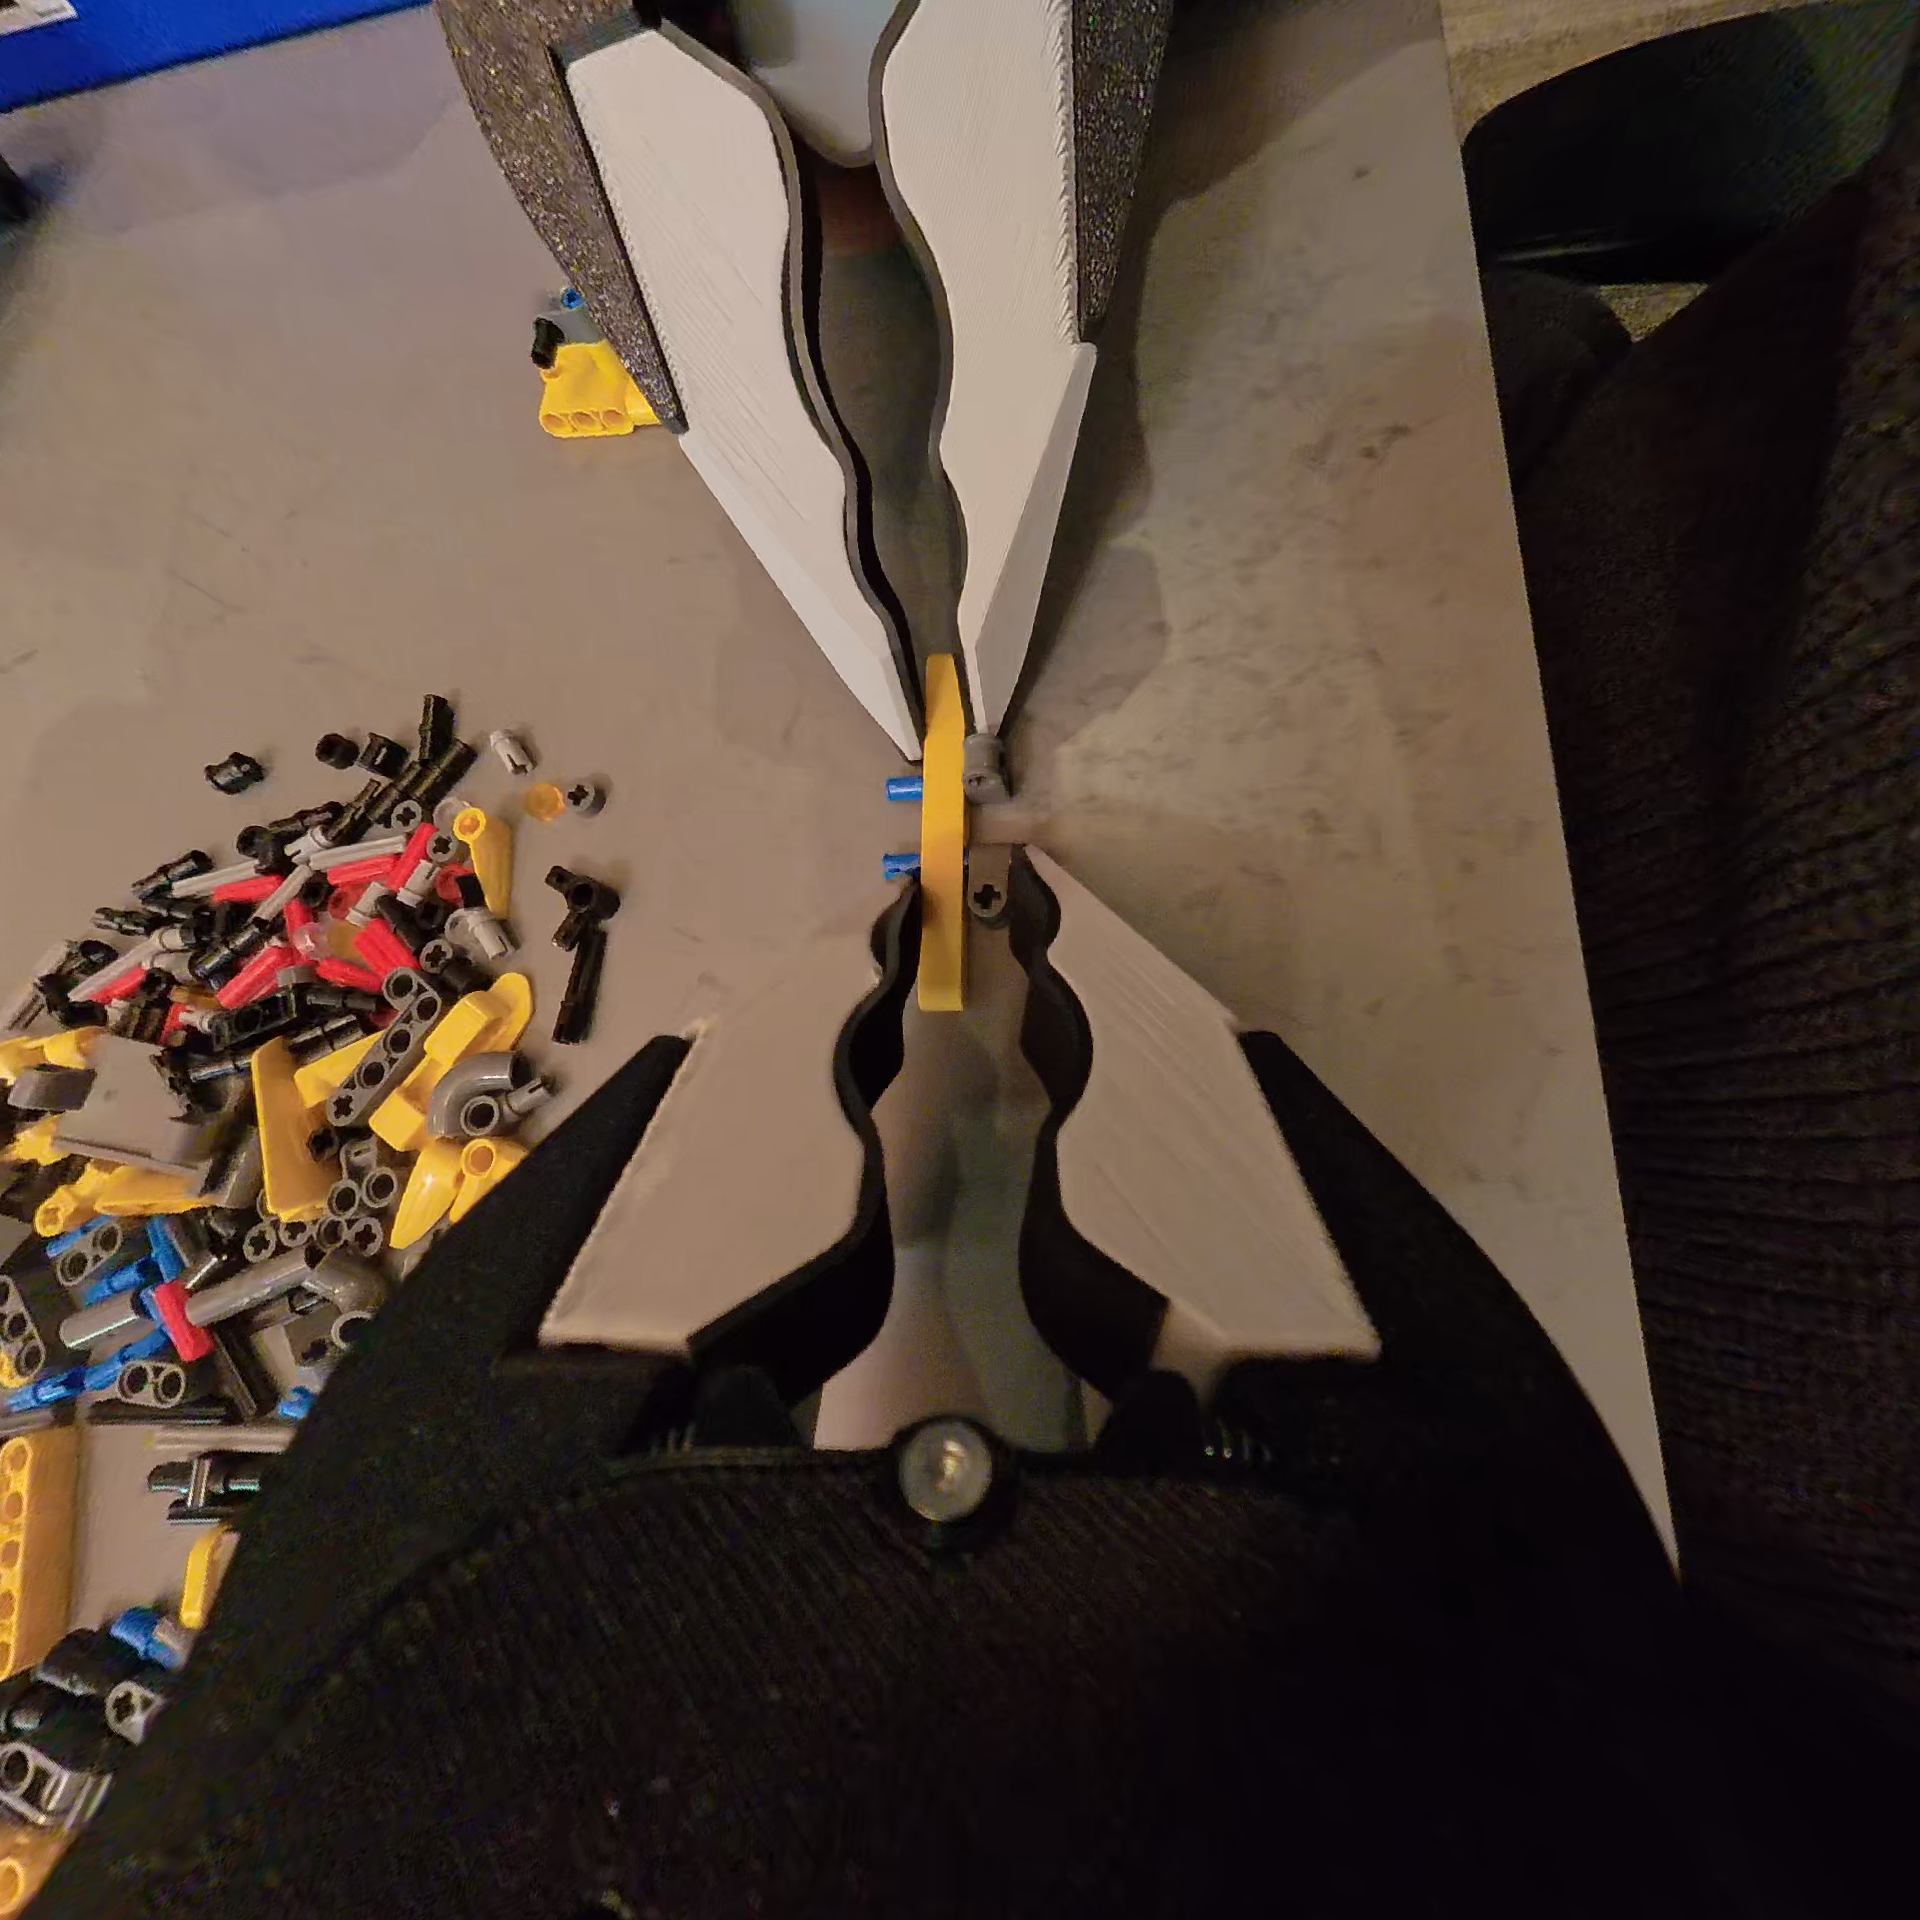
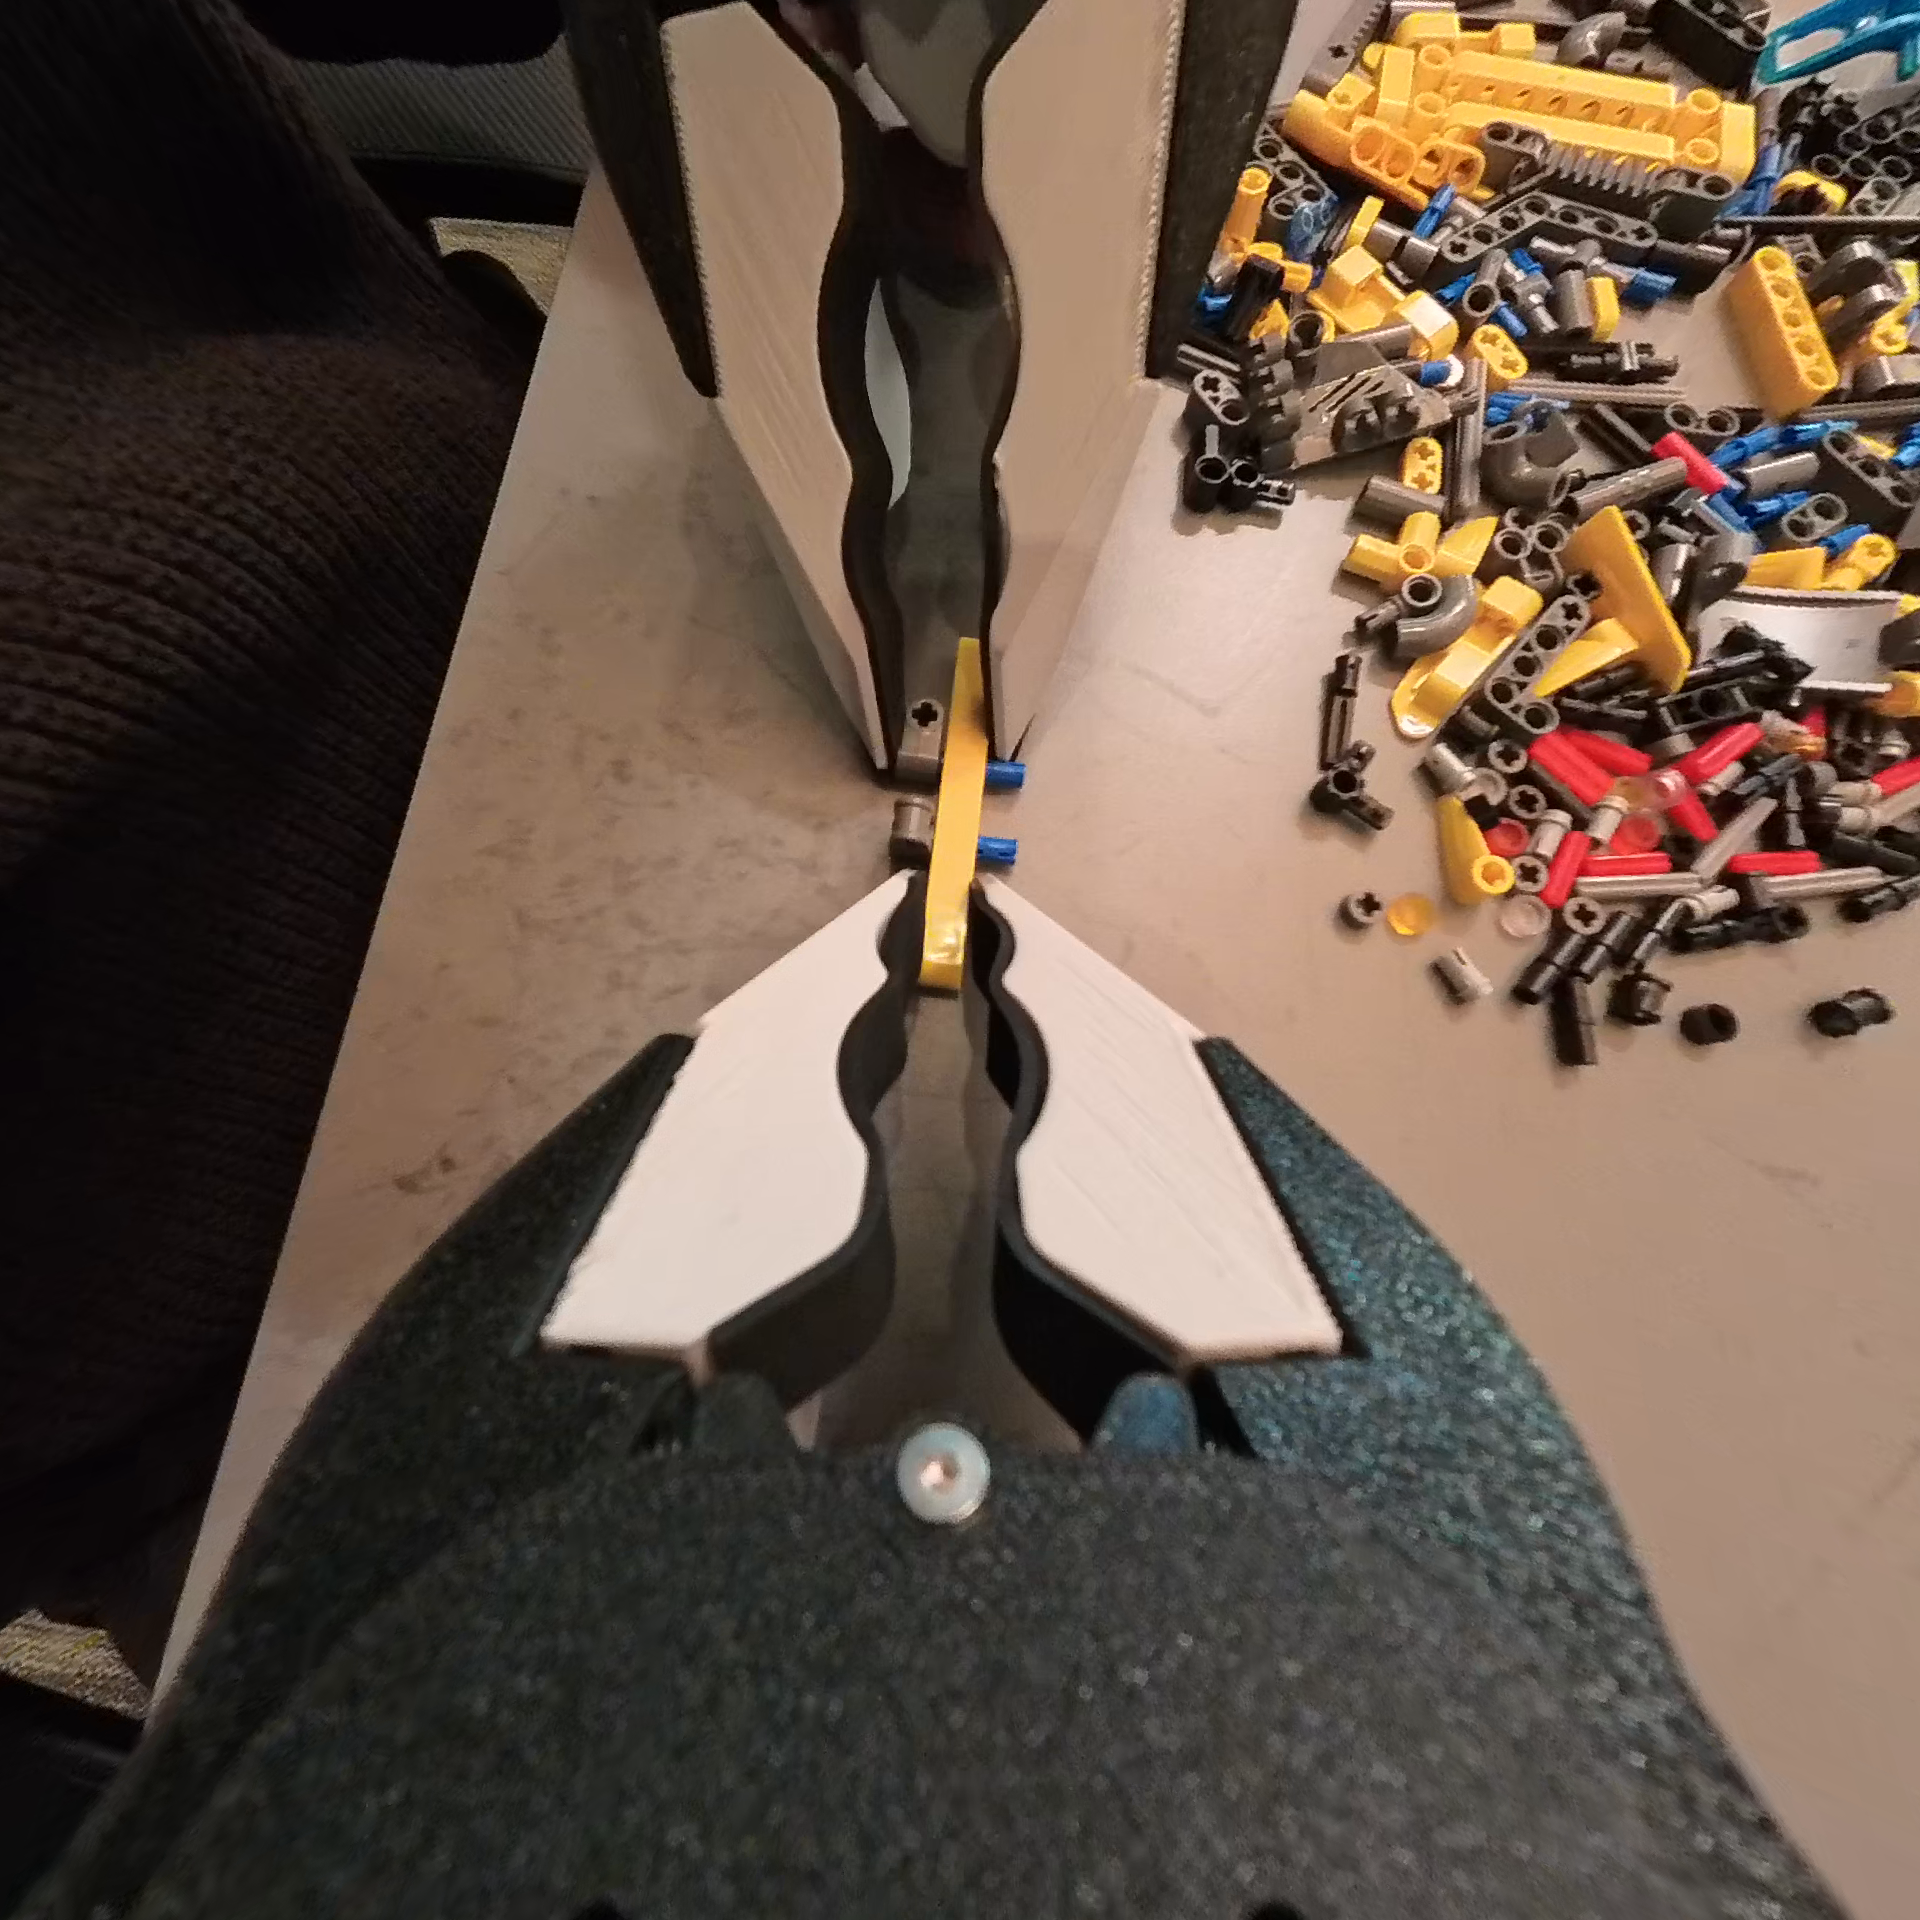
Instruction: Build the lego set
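Observation:
A flat yellow panel piece (image 1: 943, 831) is held on edge above the table between both grippers. Two blue pins (image 1: 900, 790) stick out of one face, and two grey connectors (image 1: 985, 777) sit on the other. My left gripper (image 1: 966, 883) is shut on the panel's near end and on the lower grey connector (image 1: 988, 896). My right gripper (image 1: 951, 743) comes from the top of the left wrist view, shut on the far end. In the right wrist view my right gripper (image 2: 943, 894) clamps the panel (image 2: 956, 821), and the left gripper (image 2: 951, 753) faces it.
A big pile of loose yellow, black, grey, red and blue building parts (image 1: 312, 1039) lies on the grey table (image 1: 416, 520); it also shows in the right wrist view (image 2: 1610, 520). A small yellow assembly (image 1: 587, 400) lies apart. A person's dark knit garment (image 1: 1714, 935) is past the table edge. Less than 4 cm separates the two grippers' tips.

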